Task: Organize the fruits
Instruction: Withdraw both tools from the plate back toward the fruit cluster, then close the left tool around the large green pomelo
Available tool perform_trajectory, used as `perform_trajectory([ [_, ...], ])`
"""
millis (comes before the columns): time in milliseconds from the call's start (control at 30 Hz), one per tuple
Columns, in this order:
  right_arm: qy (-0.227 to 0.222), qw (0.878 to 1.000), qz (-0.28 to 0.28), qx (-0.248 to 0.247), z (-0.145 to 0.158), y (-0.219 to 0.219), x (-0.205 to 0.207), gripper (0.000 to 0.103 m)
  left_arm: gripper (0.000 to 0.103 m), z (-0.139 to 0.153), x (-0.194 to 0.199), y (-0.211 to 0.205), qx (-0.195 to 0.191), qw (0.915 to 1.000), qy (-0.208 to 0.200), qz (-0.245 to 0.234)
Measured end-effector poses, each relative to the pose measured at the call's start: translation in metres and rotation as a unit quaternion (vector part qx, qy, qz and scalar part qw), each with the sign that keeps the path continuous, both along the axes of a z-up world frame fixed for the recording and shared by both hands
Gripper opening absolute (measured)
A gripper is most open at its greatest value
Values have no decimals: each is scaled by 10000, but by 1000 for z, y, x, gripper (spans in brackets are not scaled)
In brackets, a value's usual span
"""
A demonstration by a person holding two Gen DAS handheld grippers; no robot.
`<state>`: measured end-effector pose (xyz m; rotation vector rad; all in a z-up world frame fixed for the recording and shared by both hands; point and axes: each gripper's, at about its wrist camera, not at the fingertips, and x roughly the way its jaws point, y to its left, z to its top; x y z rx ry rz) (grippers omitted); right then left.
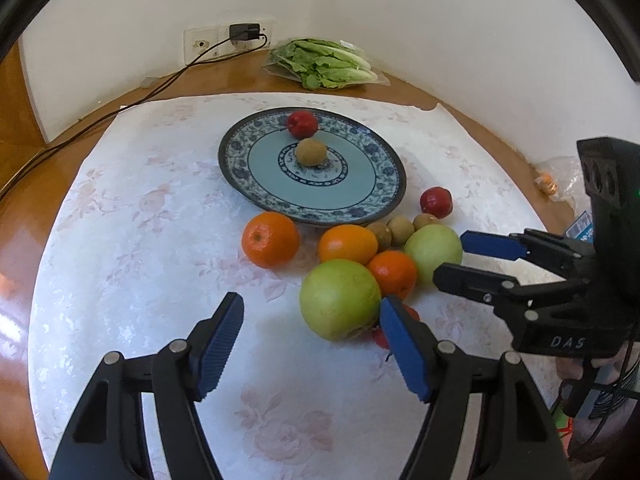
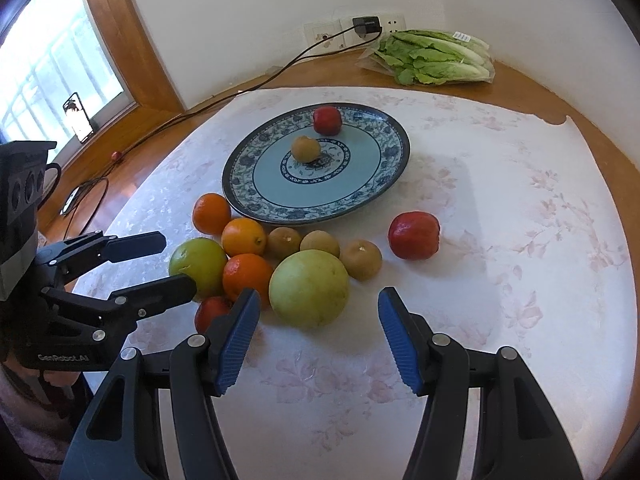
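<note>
clearly the right tongs (image 2: 318,336), spread and empty, sit nearest the pale green apple (image 2: 309,289), just ahead between their pads, while the left tongs (image 1: 312,344) gape empty too.

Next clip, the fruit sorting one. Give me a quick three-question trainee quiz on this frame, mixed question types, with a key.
1. True or false: the plate already holds two fruits.
2. Which fruit lies off by itself, apart from the pile? A) the red fruit B) the big green fruit C) the orange
3. Fill in: neither the left gripper nor the right gripper holds anything; both are ____.

Key
1. True: a red fruit and a small brown one sit on it.
2. A
3. open
</note>
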<state>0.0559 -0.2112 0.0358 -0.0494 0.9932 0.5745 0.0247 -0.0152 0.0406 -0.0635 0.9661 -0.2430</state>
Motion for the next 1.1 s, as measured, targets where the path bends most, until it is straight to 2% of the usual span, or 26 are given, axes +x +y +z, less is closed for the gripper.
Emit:
perform_trajectory([
  [267,29,10000,2,-66,-2,1,2,63,59,-3,-1,-2,-224,9997,-19,-112],
  [800,253,9997,-17,-68,-13,1,7,63,58,-16,9,-4,-202,9997,137,37],
  [1100,191,9998,-2,-94,-14,1,6,63,59,-17,10,-2,-254,9995,163,80],
])
